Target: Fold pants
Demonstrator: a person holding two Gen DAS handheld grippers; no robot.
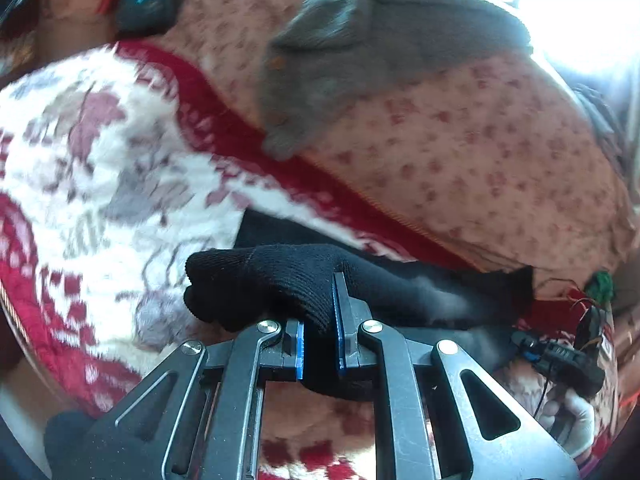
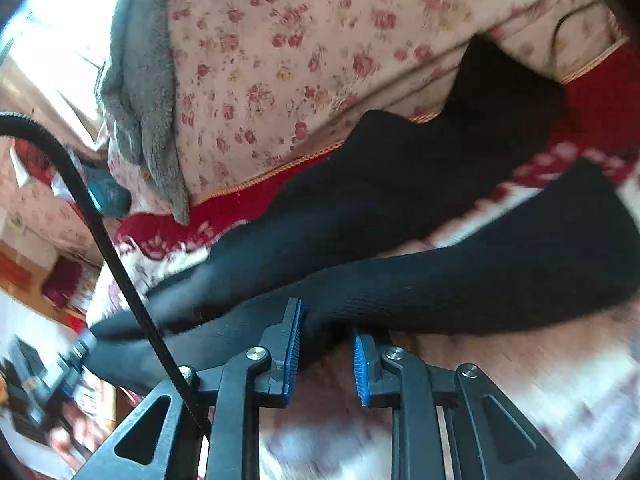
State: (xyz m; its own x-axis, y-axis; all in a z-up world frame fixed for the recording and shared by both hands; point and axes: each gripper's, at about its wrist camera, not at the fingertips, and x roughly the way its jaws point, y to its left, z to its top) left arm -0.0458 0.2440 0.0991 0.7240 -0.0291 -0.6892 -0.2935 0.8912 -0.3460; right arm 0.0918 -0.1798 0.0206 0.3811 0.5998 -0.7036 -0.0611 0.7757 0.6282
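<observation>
Left claw [image 1: 320, 320] clamped tight on a bunched fold of the black pants [image 1: 272, 280]; knit fabric bulges out to the left of the blue pads [image 1: 338, 320] and trails off to the right. Right claw [image 2: 326, 344] nearly closed, black pants fabric [image 2: 440, 280] sitting between its pads, pressed against the left pad; grip on the right pad unclear. Pants run up and away from the right claw in two dark bands. Under both claws: red-and-white patterned blanket [image 1: 100, 160]. Beyond it, pink floral bedding [image 2: 280, 60] with a grey fleece garment [image 1: 360, 40] on top. Black cable [image 2: 100, 220] crosses left of the right claw. Much motion blur.
</observation>
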